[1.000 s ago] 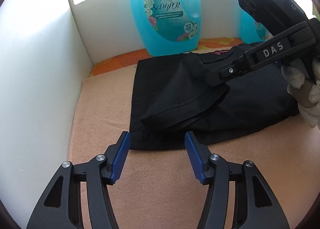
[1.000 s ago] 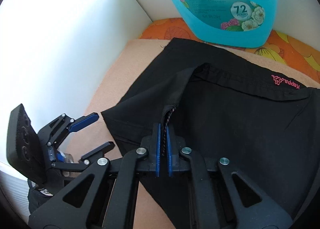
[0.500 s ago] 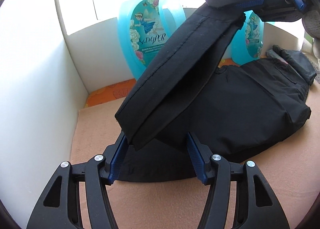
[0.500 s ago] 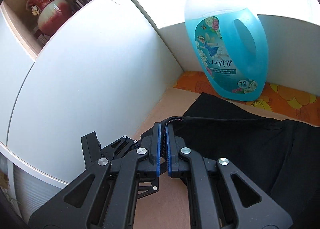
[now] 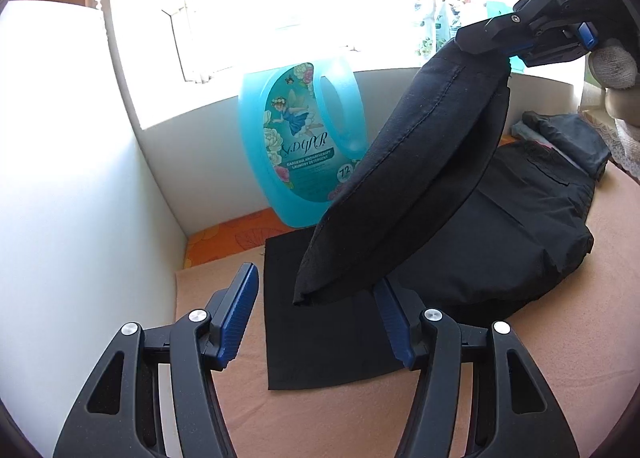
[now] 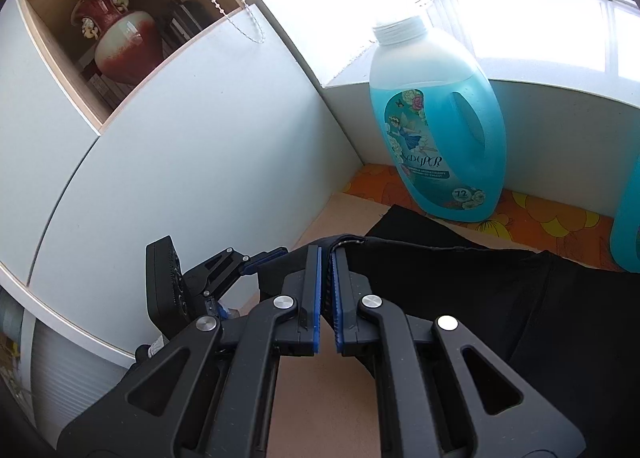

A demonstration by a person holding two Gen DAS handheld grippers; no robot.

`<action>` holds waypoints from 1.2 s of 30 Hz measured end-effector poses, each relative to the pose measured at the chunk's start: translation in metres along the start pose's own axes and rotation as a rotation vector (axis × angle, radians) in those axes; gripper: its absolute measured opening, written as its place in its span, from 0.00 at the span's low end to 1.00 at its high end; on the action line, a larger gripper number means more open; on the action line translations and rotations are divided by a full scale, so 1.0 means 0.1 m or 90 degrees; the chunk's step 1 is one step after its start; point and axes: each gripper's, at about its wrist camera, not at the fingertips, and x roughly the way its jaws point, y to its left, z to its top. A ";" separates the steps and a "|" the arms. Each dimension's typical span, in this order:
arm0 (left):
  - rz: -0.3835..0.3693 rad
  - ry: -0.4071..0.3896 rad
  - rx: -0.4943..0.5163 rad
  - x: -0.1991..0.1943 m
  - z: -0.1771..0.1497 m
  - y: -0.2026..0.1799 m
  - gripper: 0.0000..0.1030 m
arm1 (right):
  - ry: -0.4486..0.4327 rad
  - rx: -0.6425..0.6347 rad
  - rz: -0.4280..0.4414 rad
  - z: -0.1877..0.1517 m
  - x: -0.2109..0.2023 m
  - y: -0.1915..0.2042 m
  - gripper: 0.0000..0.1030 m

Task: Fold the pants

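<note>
Pants (image 5: 460, 226), black, lie spread on a peach-coloured cloth (image 5: 580, 338) that covers the work surface, with one folded leg end lifted off the pile and hanging slantwise from about 1 o'clock down toward the centre of the left wrist view. Clamped on the top of that raised leg is the right gripper (image 5: 508, 46), high at 1 o'clock in that view; in its own view the right gripper (image 6: 327, 258) shows its blue pads pressed nearly together with a black hem caught between them. The left gripper (image 5: 316, 318) hovers low over the cloth at 6 o'clock, its jaws wide apart and holding nothing, the dangling leg tip hanging between its fingertips (image 5: 240, 306) and above a flat black panel of the pants. A blue detergent bottle (image 5: 300, 146) stands upright at 12 o'clock on an orange flowered mat (image 6: 532, 218), just beyond the pants. A red and white vase (image 6: 116, 34) sits in a shelf niche at 10 o'clock in the right wrist view.
</note>
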 end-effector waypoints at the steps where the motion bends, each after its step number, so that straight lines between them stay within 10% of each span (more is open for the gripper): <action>1: 0.005 -0.001 0.006 -0.03 -0.01 0.00 0.57 | 0.001 -0.001 -0.002 0.00 0.00 0.00 0.06; 8: 0.051 0.012 0.058 0.04 -0.09 0.02 0.49 | 0.003 -0.002 0.007 -0.01 0.02 0.02 0.06; 13: 0.007 0.025 0.047 0.12 -0.06 -0.04 0.06 | 0.002 -0.011 -0.016 0.00 0.05 0.03 0.06; 20: -0.122 0.042 -0.015 -0.02 -0.13 -0.12 0.04 | 0.000 -0.069 -0.087 0.16 0.40 0.07 0.06; 36: -0.038 0.171 -0.124 0.73 -0.55 0.37 0.04 | 0.069 -0.120 -0.195 0.21 2.24 -0.41 0.17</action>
